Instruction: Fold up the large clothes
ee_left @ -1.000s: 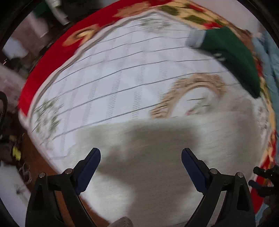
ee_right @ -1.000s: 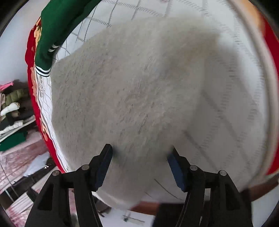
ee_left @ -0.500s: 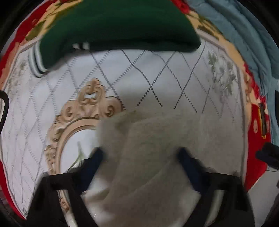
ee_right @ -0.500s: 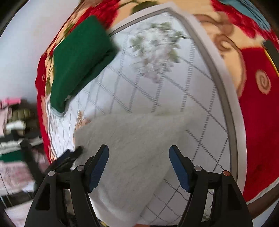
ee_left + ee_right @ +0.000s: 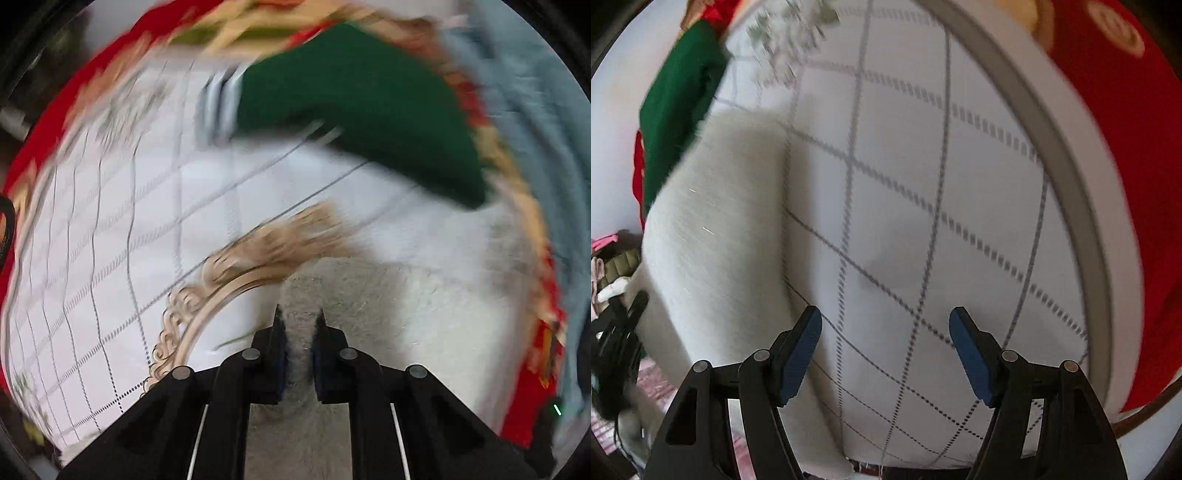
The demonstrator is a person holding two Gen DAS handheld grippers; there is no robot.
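A fuzzy cream-white garment [image 5: 399,314] lies on the white quilted bed cover [image 5: 122,229]. My left gripper [image 5: 298,317] is shut on an edge of it, with the cloth pinched between the blue pads. In the right wrist view the same garment [image 5: 716,229] stretches along the left side, down to the bed's near edge. My right gripper [image 5: 885,317] is open and empty, above bare cover [image 5: 923,184] just right of the garment. The left gripper [image 5: 617,332] shows at the far left there.
A folded dark green garment with striped trim [image 5: 354,107] lies at the far side of the bed; it also shows in the right wrist view [image 5: 679,107]. A light blue blanket [image 5: 532,140] lies at the right. The red patterned border [image 5: 1123,155] rims the cover.
My left gripper has closed on the cream garment's edge; it was open a second ago. My right gripper has moved right, off the garment, and stays open. Both views have swung.
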